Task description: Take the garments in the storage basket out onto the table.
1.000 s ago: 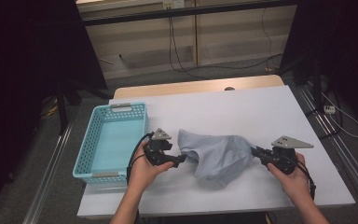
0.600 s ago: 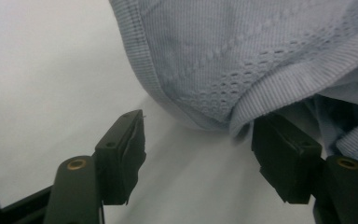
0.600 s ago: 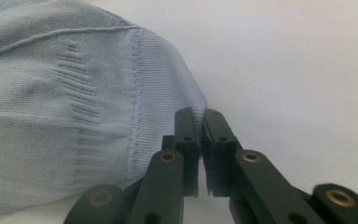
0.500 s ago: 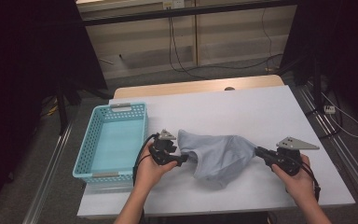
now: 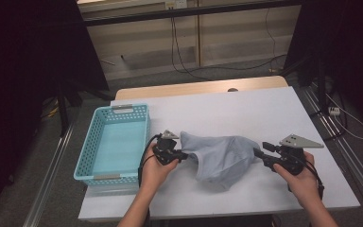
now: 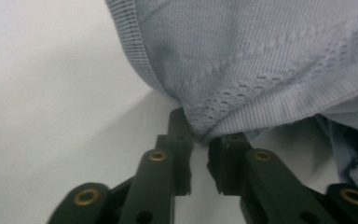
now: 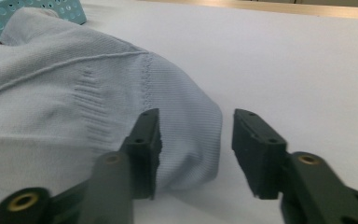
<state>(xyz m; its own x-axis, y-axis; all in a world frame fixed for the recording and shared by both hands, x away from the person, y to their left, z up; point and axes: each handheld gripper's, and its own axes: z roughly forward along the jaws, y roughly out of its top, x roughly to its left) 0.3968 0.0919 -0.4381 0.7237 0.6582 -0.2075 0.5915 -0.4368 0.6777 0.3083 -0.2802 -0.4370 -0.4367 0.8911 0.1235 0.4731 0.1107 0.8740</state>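
Knitwear, pale blue and ribbed, lies crumpled: your garment on the white table. Your left gripper has just clamped its hem; your right gripper has just released, straddling the cuff.

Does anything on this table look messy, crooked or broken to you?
Only the pale blue knitted garment: it lies bunched and rumpled on the white table rather than flat. The left gripper pinches its ribbed edge; the right gripper, jaws just opening, has let go. The turquoise plastic basket sits straight, with no damage to see.
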